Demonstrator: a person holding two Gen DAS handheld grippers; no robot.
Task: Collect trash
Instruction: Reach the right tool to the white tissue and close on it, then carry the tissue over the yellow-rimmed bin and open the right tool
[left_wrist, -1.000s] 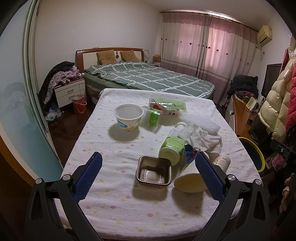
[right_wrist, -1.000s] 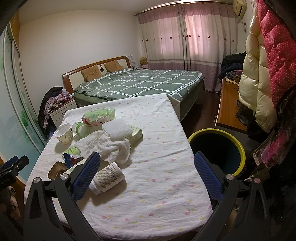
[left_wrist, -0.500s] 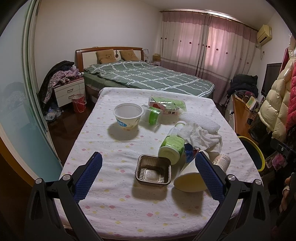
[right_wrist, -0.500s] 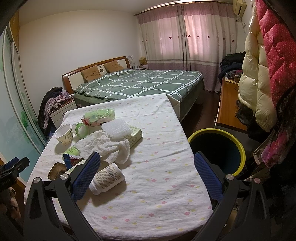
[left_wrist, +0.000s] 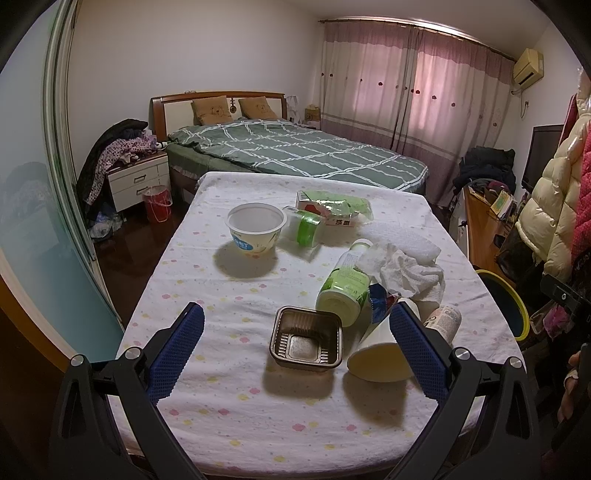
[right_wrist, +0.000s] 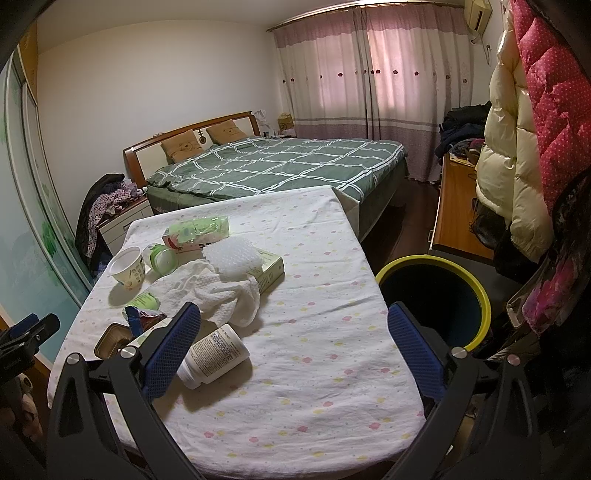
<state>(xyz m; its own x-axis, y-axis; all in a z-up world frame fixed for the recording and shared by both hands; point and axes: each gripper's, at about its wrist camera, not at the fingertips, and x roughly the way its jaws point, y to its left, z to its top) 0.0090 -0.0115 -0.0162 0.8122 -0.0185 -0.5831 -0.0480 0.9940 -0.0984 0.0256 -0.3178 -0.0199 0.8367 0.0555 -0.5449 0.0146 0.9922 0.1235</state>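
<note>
Trash lies scattered on a table with a flowered white cloth (left_wrist: 236, 280). A brown foil tray (left_wrist: 306, 341) sits just ahead of my left gripper (left_wrist: 295, 325), which is open and holds nothing. Beside the tray lie a tipped paper cup (left_wrist: 380, 354), a green-labelled bottle (left_wrist: 345, 284), a white cloth (left_wrist: 402, 273) and a yoghurt tub (left_wrist: 255, 230). My right gripper (right_wrist: 295, 325) is open and empty above the table's near end, its left finger close to a lying white pill bottle (right_wrist: 214, 356). The yellow-rimmed bin (right_wrist: 432, 295) stands off the table's right edge.
Farther back lie a green packet (left_wrist: 332, 206), a clear cup with a green band (left_wrist: 304, 227), bubble wrap (right_wrist: 232, 258) and a flat box (right_wrist: 271, 267). A bed (left_wrist: 295, 155) stands behind the table; coats (right_wrist: 517, 166) hang at the right, by a wooden desk (right_wrist: 458, 206).
Both views have shifted only slightly; the left gripper has edged a little toward the foil tray. Both grippers remain open, and nothing on the table has moved.
</note>
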